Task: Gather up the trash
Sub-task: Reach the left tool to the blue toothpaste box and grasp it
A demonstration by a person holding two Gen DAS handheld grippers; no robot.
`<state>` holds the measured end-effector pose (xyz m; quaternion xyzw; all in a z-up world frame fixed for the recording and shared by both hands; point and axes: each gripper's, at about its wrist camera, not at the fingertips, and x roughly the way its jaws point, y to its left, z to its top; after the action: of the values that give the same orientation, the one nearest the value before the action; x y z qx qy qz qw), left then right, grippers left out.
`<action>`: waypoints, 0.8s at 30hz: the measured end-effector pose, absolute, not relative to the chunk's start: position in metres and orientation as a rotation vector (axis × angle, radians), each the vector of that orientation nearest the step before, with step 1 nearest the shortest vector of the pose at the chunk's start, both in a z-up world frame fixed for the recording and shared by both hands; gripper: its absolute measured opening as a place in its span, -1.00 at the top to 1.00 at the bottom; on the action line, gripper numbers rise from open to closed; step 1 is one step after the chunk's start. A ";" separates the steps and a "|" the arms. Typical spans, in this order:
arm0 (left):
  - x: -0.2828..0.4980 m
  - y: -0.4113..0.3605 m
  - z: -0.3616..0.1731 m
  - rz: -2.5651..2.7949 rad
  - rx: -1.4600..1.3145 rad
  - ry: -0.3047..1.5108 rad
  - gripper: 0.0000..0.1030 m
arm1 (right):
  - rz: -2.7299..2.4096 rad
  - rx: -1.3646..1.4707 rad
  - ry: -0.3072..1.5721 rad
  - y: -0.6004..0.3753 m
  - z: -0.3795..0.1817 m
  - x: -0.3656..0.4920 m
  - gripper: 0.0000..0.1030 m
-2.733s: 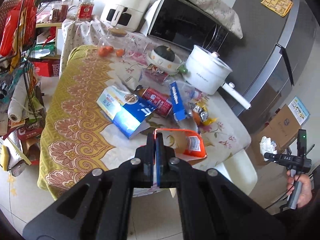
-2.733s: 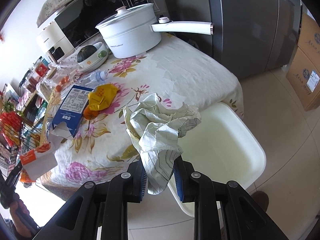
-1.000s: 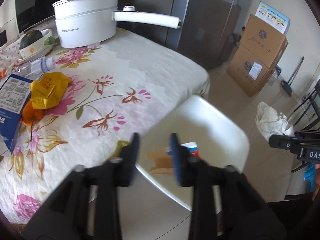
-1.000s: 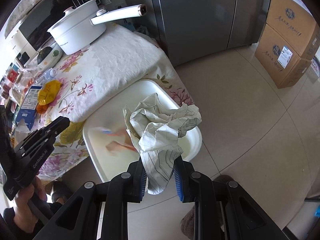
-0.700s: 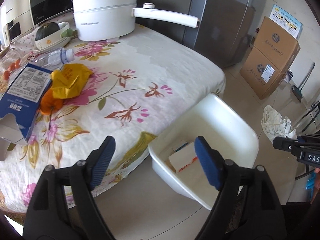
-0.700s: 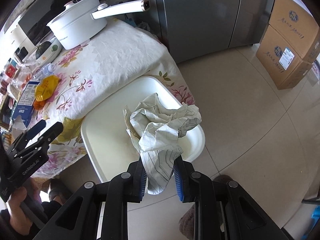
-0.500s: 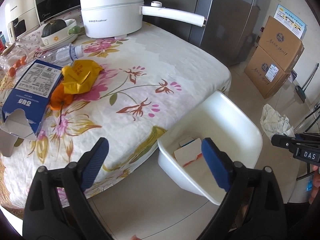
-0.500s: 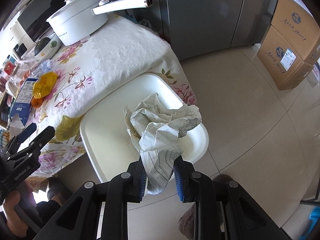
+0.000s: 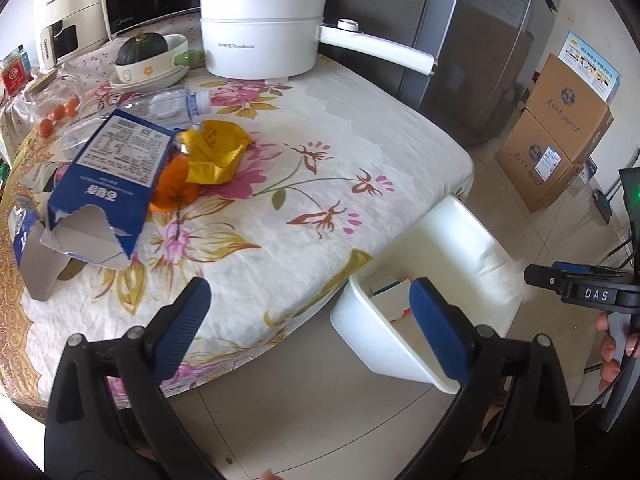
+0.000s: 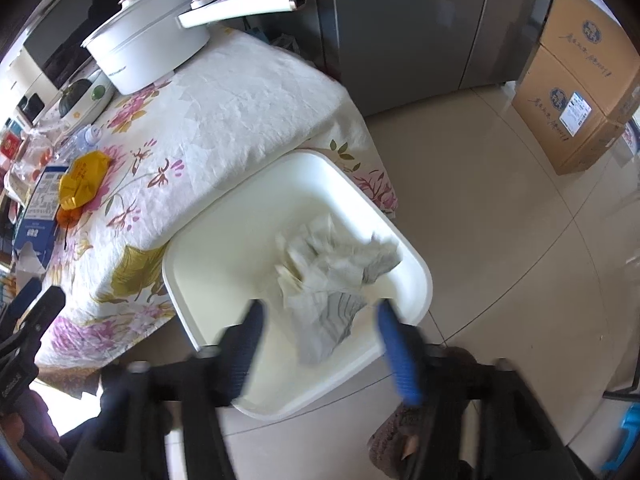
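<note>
In the right wrist view the right gripper (image 10: 320, 336) has just been opening: its jaws, which a moment ago pinched the crumpled paper (image 10: 332, 276), now stand apart and blurred, and the paper is between them but loose, dropping into the white bin (image 10: 224, 248) that stands on the floor against the near corner of the tabletop (image 10: 240, 120). That piece of trash therefore looks delivered, joining the small carton (image 9: 390, 294) already lying in the bin in the left wrist view. The right gripper points steeply down over the bin's outer rim. The left gripper (image 9: 308, 320) has also just been opening; its jaws are spread wide and empty, with nothing between them, and it has pulled back from the bin toward the tabletop's near edge, tilted down and forward. Beyond it, toward the left side of the tabletop, lie the torn blue box (image 9: 108, 184), an orange wrapper (image 9: 174, 190) and a yellow packet (image 9: 214, 150), with a plastic bottle (image 9: 172, 106) behind them; these seem the next trash to fetch. At the far edge stand a bowl (image 9: 150, 68) and a white pot (image 9: 260, 32).
</note>
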<state>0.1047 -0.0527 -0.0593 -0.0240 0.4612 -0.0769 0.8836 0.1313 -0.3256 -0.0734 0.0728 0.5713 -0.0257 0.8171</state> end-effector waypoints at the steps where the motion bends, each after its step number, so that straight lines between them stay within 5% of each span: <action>1: 0.104 -0.049 -0.058 -0.156 -0.054 0.959 -0.93 | -0.051 0.158 1.209 -0.324 -0.070 0.132 -0.46; 24: 0.071 0.092 -0.044 0.012 -0.189 0.919 -0.97 | 0.077 0.139 1.139 -0.229 -0.046 0.150 -0.62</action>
<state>0.0712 0.0917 -0.0437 -0.0913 0.4428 0.0059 0.8919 0.1502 -0.2287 -0.0456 0.0659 0.5386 0.0364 0.8392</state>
